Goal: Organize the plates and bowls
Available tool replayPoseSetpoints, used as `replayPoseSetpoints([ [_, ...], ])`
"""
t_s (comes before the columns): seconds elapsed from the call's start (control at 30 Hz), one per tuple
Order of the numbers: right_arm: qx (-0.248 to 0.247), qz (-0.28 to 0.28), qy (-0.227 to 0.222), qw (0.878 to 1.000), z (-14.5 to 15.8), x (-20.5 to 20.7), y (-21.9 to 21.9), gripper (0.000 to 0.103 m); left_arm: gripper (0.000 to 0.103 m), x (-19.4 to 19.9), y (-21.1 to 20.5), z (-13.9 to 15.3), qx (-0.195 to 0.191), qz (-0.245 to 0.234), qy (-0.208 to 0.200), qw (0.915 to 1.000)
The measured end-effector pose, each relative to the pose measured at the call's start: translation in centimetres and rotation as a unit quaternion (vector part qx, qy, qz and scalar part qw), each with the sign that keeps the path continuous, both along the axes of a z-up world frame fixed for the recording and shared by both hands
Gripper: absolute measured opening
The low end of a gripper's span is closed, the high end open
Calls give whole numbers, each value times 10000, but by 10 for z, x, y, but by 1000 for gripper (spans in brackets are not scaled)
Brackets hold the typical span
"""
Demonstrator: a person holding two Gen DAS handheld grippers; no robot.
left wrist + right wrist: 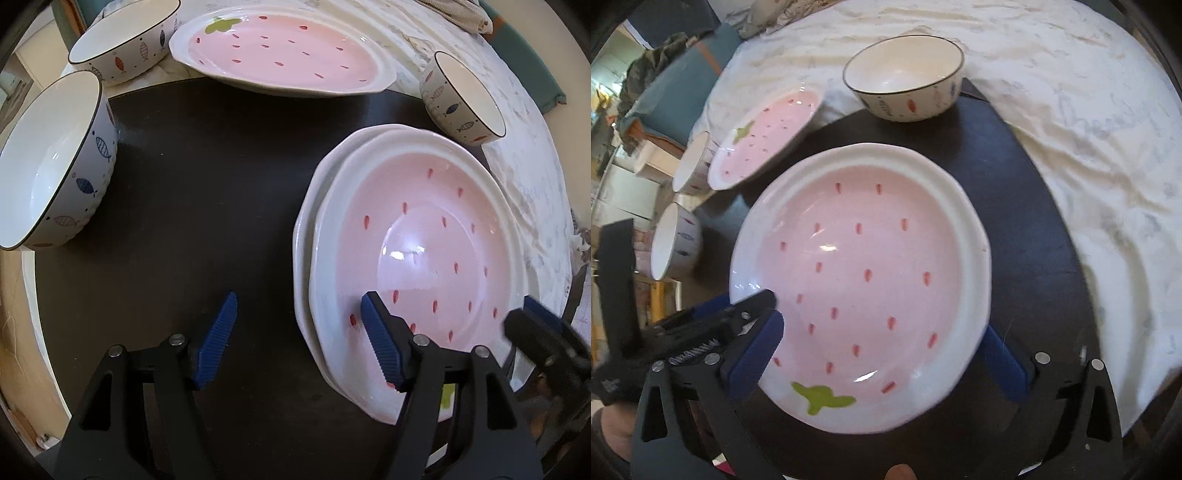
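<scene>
left wrist view: the left gripper [299, 343] is spread wide over a dark round tray [192, 206]. one blue finger is over the bare tray, the other is over the rim of the top plate [436, 240]. it pinches nothing. only this view shows that the top plate sits on a second plate [306, 221], whose white edge peeks out on the left. both are on the tray's right side. a third pink plate [280, 51] lies at the far edge of the tray, half on the white cloth [524, 155]. two fish bowls [48, 162] [125, 40] are on the left and a small fish bowl [461, 96] is on the right. the right gripper [532, 325] shows blurry at the plate's right edge.

right wrist view: the right gripper [882, 365] is spread wide around the near side of the top plate [860, 273], one blue finger on each side. i cannot tell if they touch it. only this view shows the green leaf mark on the plate's near rim. the plate is pink inside with little red seeds and a white wavy rim, like a strawberry. the left gripper [738, 314] reaches in from the left.
</scene>
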State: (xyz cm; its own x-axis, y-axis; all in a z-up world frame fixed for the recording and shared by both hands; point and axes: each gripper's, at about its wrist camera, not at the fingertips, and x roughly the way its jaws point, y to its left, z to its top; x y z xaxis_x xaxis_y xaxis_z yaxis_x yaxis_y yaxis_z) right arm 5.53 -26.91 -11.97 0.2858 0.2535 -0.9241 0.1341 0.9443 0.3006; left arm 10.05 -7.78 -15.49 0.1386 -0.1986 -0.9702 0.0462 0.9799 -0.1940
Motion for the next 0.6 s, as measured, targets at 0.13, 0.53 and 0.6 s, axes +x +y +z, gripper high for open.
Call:
replayPoseSetpoints([
  [0.13,-295,-32,-116,9995,14,0,-7,103,69,0,-2,0,73,-81,-29,9999],
  [0.53,-1320,1017,-81,9860,23,25,-21,103,71,2,18,21,5,349,-274,9990],
  [0.6,-1128,996,-48,9886,16,32,-28,103,71,3,20,22,-86,408,-277,9987],
])
